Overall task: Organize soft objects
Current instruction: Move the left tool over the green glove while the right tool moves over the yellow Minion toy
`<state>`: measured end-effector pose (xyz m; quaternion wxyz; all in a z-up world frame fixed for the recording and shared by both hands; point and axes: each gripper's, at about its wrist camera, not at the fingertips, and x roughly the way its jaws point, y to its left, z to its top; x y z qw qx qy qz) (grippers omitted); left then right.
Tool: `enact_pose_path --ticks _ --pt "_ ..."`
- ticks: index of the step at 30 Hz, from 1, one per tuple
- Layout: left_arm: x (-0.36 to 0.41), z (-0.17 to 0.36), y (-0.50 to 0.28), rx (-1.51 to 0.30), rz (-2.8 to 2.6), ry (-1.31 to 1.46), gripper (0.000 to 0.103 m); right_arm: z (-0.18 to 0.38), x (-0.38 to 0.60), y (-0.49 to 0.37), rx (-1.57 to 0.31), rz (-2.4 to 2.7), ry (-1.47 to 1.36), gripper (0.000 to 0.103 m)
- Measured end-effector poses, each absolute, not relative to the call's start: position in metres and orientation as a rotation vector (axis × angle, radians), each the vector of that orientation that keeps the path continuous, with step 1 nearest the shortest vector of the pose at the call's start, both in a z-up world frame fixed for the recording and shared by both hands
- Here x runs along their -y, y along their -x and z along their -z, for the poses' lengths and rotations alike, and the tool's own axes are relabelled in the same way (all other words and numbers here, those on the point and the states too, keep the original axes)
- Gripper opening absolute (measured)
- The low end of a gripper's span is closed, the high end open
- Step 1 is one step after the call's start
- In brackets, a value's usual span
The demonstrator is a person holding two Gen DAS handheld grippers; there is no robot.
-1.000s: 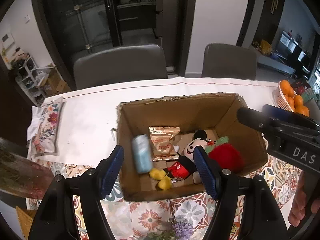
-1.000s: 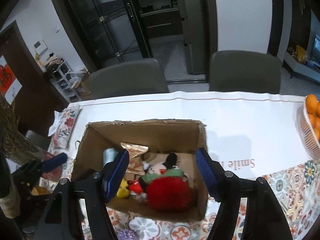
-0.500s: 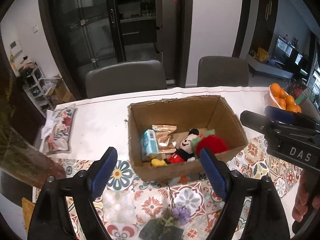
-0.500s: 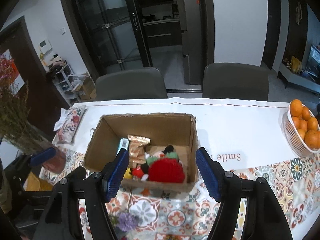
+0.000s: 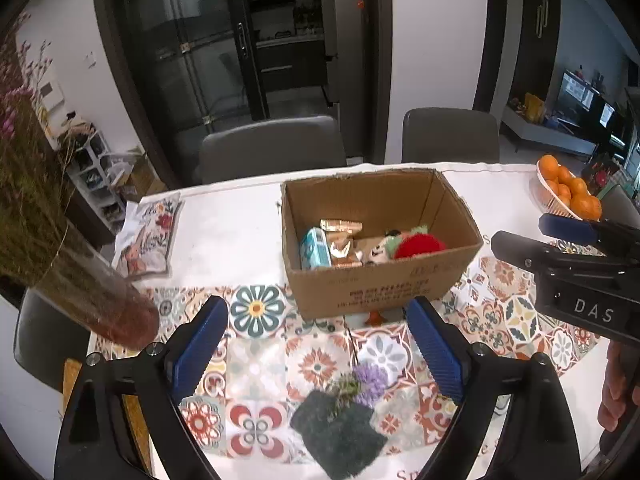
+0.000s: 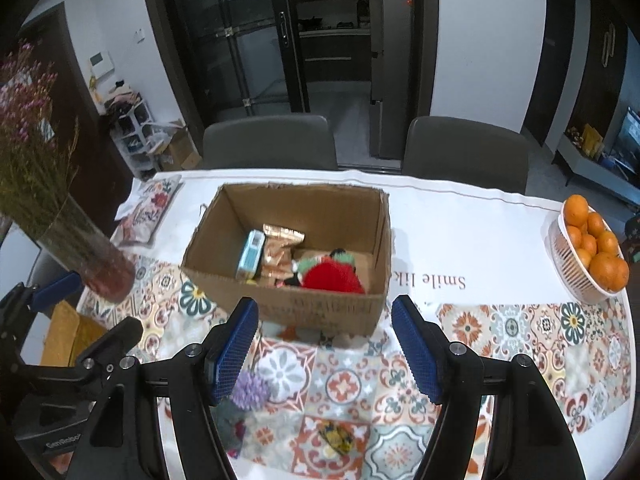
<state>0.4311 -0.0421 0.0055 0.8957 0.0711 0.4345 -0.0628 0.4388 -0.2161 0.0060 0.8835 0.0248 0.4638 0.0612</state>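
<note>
An open cardboard box (image 5: 384,286) (image 6: 332,308) stands mid-table. Inside lie a light blue pack (image 5: 314,248) (image 6: 251,254), gold foil packets (image 5: 340,226) (image 6: 282,242), a Mickey plush (image 5: 376,254) and a red fluffy toy (image 5: 418,246) (image 6: 332,278). My left gripper (image 5: 316,354) is open and empty, held back from the box's near side. My right gripper (image 6: 326,354) is open and empty, also short of the box. A purple fuzzy ball on a dark soft item (image 5: 370,378) (image 6: 250,392) lies on the tablecloth near both grippers.
A glass vase of dried flowers (image 5: 96,292) (image 6: 90,258) stands at the left. A floral pouch (image 5: 150,236) (image 6: 148,214) lies far left. A basket of oranges (image 5: 568,196) (image 6: 592,252) sits at the right edge. Two grey chairs (image 6: 270,142) stand behind the table. A small patterned item (image 6: 336,436) lies near the front.
Both grippers have pulled back and up from over the box. The light blue pack, in mid-air a second ago, now rests inside the box at its left.
</note>
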Motion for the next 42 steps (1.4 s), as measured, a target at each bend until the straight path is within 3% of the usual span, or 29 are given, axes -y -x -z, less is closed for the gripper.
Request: enact_pose_path --ticks 18,42 --pt "0.034 0.028 -0.386 -1.078 0.145 -0.133 0.093 0.020 0.206 -0.399 -1.119 -0.168 0.034 0.070" --pt "0.040 0.133 -0.387 -1.405 0.154 -0.107 0.092 0.123 0.198 -0.391 -1.434 -0.227 0.065 0.070"
